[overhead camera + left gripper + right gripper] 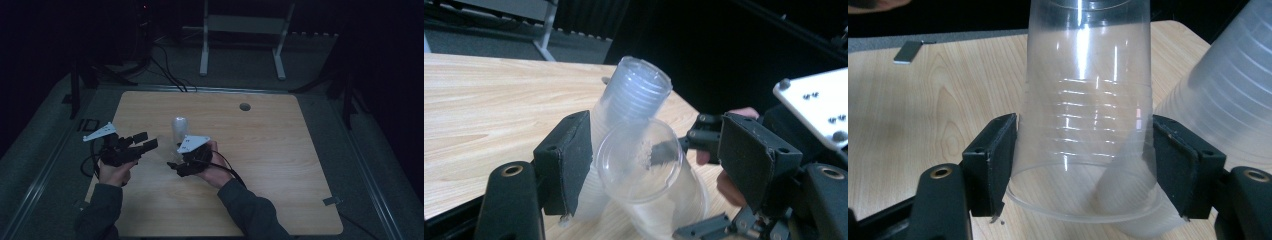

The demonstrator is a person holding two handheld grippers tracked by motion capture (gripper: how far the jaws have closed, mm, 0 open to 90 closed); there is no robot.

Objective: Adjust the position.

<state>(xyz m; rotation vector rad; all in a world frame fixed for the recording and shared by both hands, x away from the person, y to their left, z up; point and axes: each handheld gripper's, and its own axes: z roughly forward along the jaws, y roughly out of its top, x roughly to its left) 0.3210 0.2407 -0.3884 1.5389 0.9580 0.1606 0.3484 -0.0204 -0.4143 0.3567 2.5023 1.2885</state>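
Dimly, a wooden worktop [280, 165] is being shown in the high view, with a stack of clear plastic cups [179, 129] standing upside down near its middle. That stack is being taken as the landmark. A single cup [1083, 115], also clear, is being held just beside the stack, on the side nearer the person; in the right gripper view it is standing mouth down with its rim close to the wood, and the stack [1228, 100] is leaning in at its right edge, apparently touching it low down.

The right gripper [184, 161] is being held clenched on the single cup: in its own view both black jaws are pressed flat against the cup's lower wall, one on each side. In the left gripper view the cup [641, 162] is being seen bottom-on, in front of the stack [634, 100], with the right gripper's jaws reaching in around it from the right.

The left gripper [137, 144] is being held just left of the stack in the high view, its jaws pointing toward the cups. Its jaws are spread wide, one at either side of both cups, and the near jaw seems close to the stack; whether it is touching cannot be told.

A round hole [244, 106] is being shown in the worktop well beyond the stack, toward the far edge. A white frame [244, 30] is standing on the floor farther back still.
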